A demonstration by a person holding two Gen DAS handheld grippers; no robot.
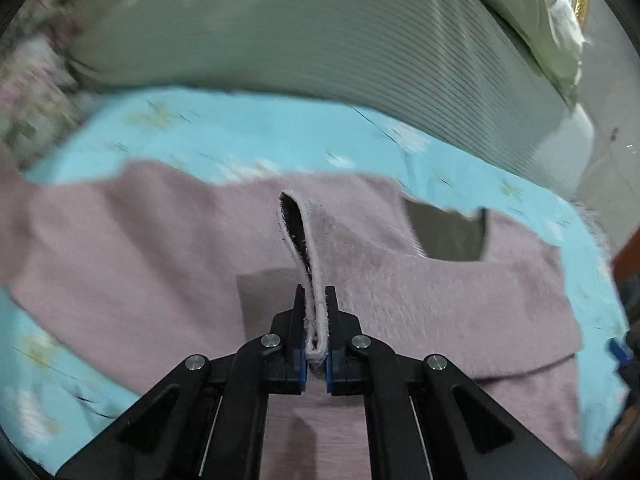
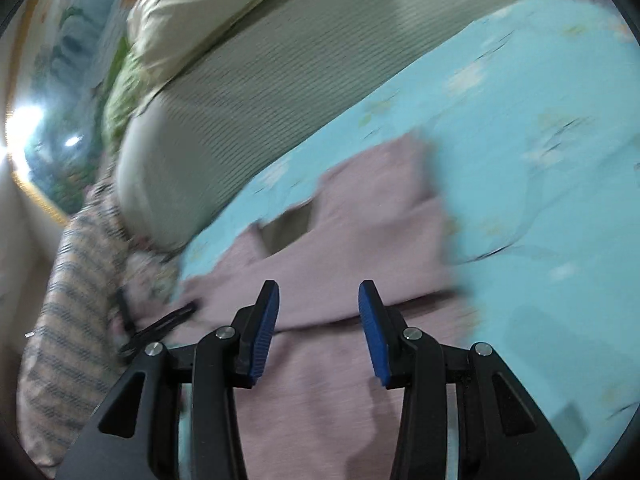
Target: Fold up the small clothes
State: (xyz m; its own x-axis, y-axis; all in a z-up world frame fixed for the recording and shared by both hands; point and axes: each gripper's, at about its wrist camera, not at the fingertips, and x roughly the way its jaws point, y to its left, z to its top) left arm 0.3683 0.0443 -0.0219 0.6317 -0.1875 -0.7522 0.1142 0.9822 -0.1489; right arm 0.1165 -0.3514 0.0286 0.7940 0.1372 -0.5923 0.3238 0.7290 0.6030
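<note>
A fuzzy mauve garment [image 1: 120, 248] lies spread on a light blue bed sheet [image 1: 224, 136]. My left gripper [image 1: 315, 300] is shut on a folded edge of the garment and holds it raised above the rest of the cloth. In the right wrist view the same mauve garment [image 2: 360, 240] lies below my right gripper [image 2: 319, 292], which is open and empty, its blue pads [image 2: 266, 320] wide apart just above the cloth. The left gripper's black linkage [image 2: 156, 328] shows at the left of that view.
A grey-green ribbed cushion [image 1: 320, 40] runs along the far side of the sheet, with a pale pillow [image 1: 540, 12] on top. A striped blanket [image 2: 68, 300] lies at the left in the right wrist view. Both views are motion-blurred.
</note>
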